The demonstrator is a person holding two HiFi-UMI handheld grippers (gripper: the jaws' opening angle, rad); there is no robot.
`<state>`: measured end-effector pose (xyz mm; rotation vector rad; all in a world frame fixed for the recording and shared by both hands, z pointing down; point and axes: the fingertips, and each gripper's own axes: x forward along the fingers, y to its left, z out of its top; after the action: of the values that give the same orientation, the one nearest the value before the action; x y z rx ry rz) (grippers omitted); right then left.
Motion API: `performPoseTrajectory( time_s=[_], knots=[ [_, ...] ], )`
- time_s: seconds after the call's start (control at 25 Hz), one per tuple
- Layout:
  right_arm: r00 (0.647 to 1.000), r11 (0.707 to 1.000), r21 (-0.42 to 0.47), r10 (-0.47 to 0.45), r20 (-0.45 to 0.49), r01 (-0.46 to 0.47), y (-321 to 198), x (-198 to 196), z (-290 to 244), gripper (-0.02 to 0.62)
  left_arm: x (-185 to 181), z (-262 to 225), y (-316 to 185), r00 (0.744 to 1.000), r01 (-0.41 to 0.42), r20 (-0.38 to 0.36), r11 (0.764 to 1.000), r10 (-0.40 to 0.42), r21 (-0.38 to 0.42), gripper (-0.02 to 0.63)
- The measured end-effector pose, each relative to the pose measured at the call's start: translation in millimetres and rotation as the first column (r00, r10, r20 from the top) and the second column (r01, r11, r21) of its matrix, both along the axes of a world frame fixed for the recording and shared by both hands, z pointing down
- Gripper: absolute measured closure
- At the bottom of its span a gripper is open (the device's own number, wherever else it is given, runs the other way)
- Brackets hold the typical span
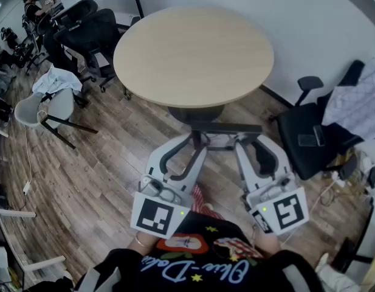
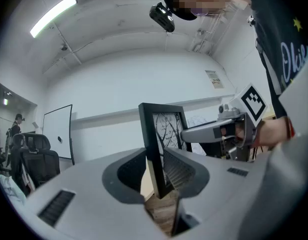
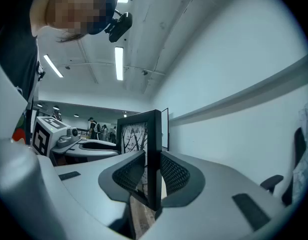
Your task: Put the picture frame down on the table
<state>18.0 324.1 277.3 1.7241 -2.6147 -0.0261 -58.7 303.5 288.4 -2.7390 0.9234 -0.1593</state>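
So far nothing is resting on the table (image 1: 193, 59). The frame (image 1: 227, 128) is hanging in the air, short of the table's near edge and over the wooden floor (image 1: 96, 163), and the tabletop is lying bare beyond it. The frame is standing upright, showing only its top edge to the head view, and it is spanning the gap between the two grippers. By my reading the task is sitting at its carrying stage. What is remaining is bringing the frame past the near edge, lowering it onto the top and letting go.

The left gripper (image 1: 188, 143) is clamping the frame's left side. In the left gripper view its jaws are standing nearly together with only the black side rail between them. The ribbed pads (image 2: 181, 170) are pressing on the front and back of that rail, low down near the bottom corner. The right gripper (image 1: 251, 145) is doing the same on the opposite side, its jaws narrowed onto the black edge, with the tree print showing just inside it. Each gripper is appearing in the other's view beyond the frame, so the two are facing each other across it. Both are pointing toward the table, and neither is touching it.
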Motion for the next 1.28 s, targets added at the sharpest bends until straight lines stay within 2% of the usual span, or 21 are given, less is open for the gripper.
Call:
performPoseTrajectory(
  time_s=[0.84,1.28],
  knots=[
    [1.000,1.000,0.001,-0.002,0.020,0.002,-20.0,2.7,0.5,0.520,2.6,0.8,-20.2,1.000,0.005,0.015,1.000,-0.005,0.003,0.509],
    [1.000,1.000,-0.006,0.008,0.019,-0.008,-53.5,12.1,-3.5,0.520,12.1,-2.0,-54.0,1.000,-0.004,0.012,1.000,0.004,-0.006,0.509]
  ],
)
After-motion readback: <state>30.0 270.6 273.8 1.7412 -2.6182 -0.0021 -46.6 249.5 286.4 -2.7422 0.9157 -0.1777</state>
